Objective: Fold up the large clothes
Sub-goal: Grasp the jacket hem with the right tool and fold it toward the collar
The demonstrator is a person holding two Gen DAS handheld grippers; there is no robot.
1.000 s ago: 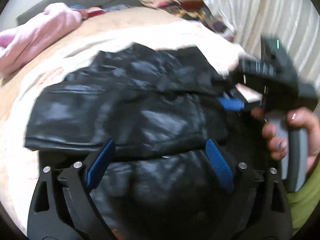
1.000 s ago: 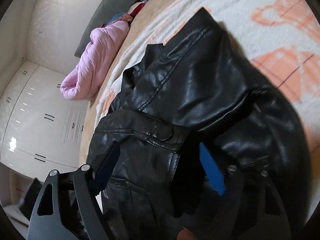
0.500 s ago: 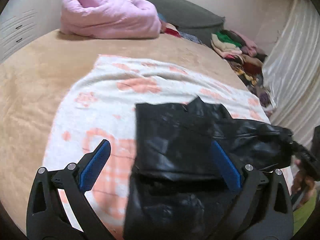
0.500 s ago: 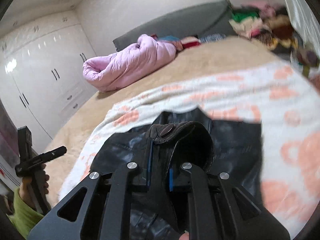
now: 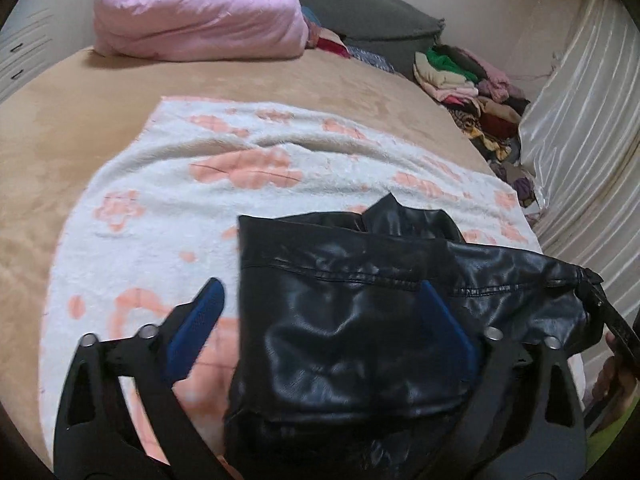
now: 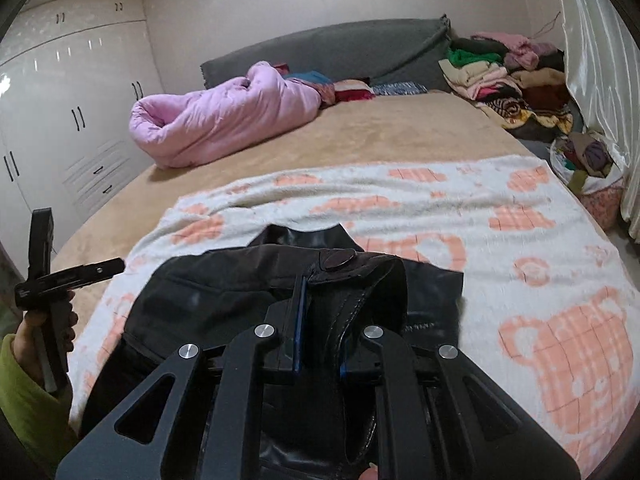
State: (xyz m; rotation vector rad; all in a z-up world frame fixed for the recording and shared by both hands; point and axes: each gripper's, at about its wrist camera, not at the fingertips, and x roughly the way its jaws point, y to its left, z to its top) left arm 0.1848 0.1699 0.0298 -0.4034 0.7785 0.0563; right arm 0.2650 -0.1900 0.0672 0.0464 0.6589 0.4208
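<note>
The right gripper (image 6: 320, 332) pinches a folded strap edge of the black leather jacket (image 5: 352, 320), its jaws pressed tight on the leather. The left gripper (image 5: 320, 320) has just been narrowing its spread jaws, which straddle the jacket's left part without pressing it. The jacket lies on a white-and-peach blanket (image 6: 520, 248) spread over the tan bed (image 5: 80, 120); beyond, a pink quilt (image 6: 224, 120) sits by the grey headboard (image 6: 340, 48).

Black leather jacket (image 5: 352, 320), partly folded, on the patterned blanket.
Glossy, creased; collar points to 12 o'clock, stitched seam runs 9 to 3; snap-tab strap (image 6: 340, 276) raised at the near edge.
</note>
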